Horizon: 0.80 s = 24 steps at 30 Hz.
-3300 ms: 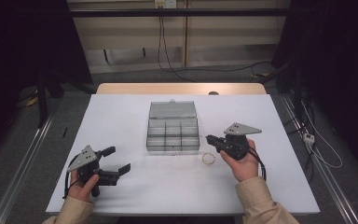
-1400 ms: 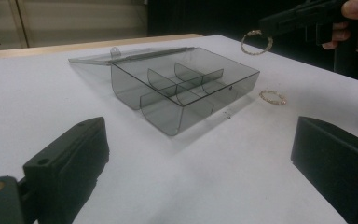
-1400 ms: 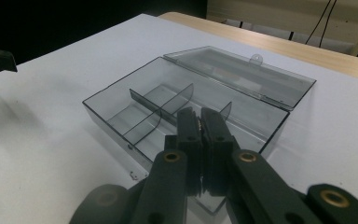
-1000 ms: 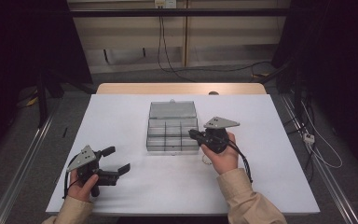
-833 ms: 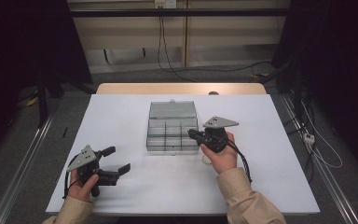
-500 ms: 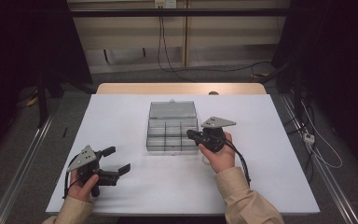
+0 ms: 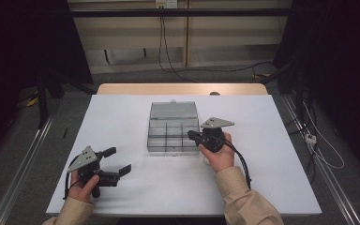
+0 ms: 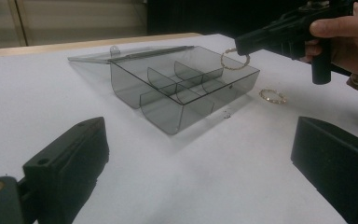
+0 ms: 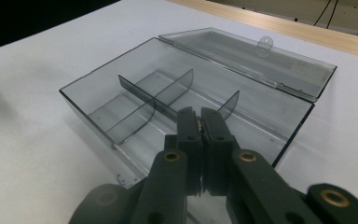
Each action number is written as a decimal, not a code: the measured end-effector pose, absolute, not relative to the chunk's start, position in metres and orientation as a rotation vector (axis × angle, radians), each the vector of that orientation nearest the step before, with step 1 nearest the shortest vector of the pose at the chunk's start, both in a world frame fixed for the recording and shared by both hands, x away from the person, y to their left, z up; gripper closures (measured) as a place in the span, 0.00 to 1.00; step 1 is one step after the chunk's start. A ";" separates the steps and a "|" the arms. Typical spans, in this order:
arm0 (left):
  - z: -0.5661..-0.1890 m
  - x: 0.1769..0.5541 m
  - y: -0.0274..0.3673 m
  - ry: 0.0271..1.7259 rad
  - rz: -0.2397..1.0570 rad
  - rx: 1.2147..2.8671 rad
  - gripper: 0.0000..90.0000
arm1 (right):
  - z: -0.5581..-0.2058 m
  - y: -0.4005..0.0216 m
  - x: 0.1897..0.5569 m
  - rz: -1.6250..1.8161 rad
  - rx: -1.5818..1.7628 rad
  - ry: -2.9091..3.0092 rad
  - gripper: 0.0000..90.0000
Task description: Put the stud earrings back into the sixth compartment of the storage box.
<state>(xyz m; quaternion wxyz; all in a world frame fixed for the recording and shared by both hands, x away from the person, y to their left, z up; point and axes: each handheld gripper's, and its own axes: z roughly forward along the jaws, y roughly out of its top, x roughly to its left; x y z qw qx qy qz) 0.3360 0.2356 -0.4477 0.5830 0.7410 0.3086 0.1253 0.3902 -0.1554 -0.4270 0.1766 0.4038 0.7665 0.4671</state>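
Over at near left we've got the left gripper (image 7: 117, 161) resting low on the white table (image 7: 272, 140) with its jaws spread wide, nothing in them; mid-table sits the clear divided box (image 7: 172, 127), lid flipped open at the far side. The right gripper (image 7: 191, 134) is pinching a gold ring (image 8: 235, 59) over the box's right edge; a second ring (image 8: 272, 96) lies on the table just right of the box.

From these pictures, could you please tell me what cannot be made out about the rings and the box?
- Held ring: in the right gripper view the shut right tool hides all but a glint of it.
- Second ring: in the high view the right hand covers it.
- Clear box: in the high view, too small to tell whether any compartment holds something.
- Left tool: in the left gripper view its jaws are cut off by the bottom edge.
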 end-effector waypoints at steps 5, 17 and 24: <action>-0.448 0.336 0.236 0.719 0.293 1.731 0.04 | -0.428 -0.154 0.389 1.294 1.101 2.170 0.84; -0.448 0.336 0.236 0.719 0.298 1.731 0.04 | -0.422 -0.171 0.370 1.335 1.163 2.135 0.53; -0.448 0.336 0.235 0.719 0.301 1.733 0.04 | -0.427 -0.186 0.354 1.342 1.188 2.146 0.40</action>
